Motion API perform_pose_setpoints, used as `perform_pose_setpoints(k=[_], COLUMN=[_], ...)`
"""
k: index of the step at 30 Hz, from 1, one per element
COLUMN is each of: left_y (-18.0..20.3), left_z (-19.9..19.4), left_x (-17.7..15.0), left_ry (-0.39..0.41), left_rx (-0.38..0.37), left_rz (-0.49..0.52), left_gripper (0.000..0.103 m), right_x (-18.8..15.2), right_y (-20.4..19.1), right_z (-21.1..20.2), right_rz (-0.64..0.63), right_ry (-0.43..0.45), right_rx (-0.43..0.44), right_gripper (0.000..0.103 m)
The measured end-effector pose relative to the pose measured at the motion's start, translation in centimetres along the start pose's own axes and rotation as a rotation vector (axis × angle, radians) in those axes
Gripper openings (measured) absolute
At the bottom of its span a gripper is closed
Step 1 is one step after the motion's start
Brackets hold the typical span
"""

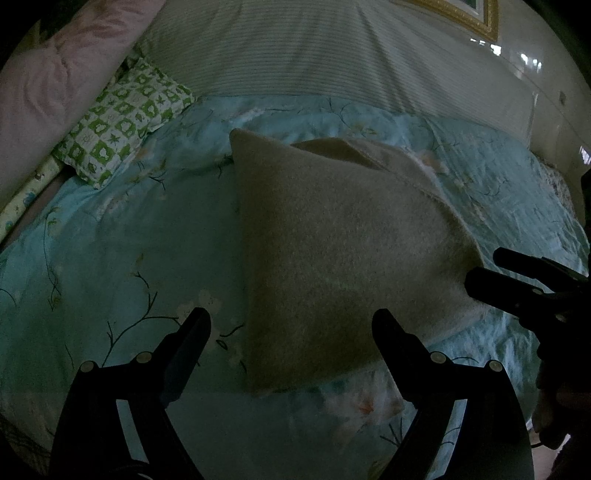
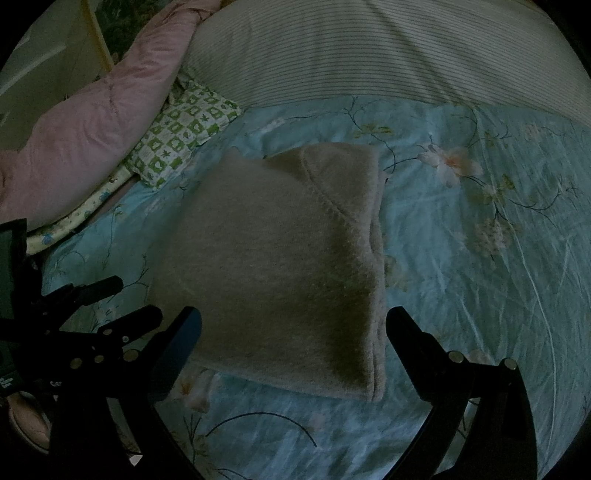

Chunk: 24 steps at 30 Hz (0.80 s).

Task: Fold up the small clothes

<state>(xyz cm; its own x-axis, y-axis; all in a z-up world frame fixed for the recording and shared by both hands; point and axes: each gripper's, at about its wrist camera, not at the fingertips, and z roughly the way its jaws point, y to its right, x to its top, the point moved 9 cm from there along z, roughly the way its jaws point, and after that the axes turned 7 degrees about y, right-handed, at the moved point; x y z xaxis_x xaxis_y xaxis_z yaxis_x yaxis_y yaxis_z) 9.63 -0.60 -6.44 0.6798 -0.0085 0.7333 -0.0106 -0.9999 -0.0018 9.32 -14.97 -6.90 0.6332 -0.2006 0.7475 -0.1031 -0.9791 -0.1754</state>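
A folded beige fuzzy garment (image 1: pixel 332 251) lies flat on the light blue floral bedsheet (image 1: pixel 110 258). It also shows in the right wrist view (image 2: pixel 280 266). My left gripper (image 1: pixel 291 325) is open and empty, its jaws wide apart just above the garment's near left corner. My right gripper (image 2: pixel 295 325) is open and empty, hovering over the garment's near edge. The right gripper shows in the left wrist view (image 1: pixel 487 273) at the garment's right corner. The left gripper shows in the right wrist view (image 2: pixel 122 302) at the left.
A green-and-white checked pillow (image 1: pixel 122 118) lies at the back left beside a pink quilt (image 1: pixel 48 81). A striped bolster (image 1: pixel 295 48) runs along the head of the bed. A gold picture frame (image 1: pixel 465 14) hangs behind. The light is dim.
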Motion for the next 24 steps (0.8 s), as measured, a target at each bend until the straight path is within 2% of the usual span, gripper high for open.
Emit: perform_pose_setpoints(k=[24], left_y=[-0.07], left_z=[0.19], left_x=[0.26], left_ry=[0.001], left_rx=[-0.008], left_rz=[0.006], left_gripper=[0.090], right_x=[0.02], right_y=[0.15], right_z=[0.03], right_rz=[0.000], right_ry=[-0.001], right_rx=[0.000], right_gripper=[0.100])
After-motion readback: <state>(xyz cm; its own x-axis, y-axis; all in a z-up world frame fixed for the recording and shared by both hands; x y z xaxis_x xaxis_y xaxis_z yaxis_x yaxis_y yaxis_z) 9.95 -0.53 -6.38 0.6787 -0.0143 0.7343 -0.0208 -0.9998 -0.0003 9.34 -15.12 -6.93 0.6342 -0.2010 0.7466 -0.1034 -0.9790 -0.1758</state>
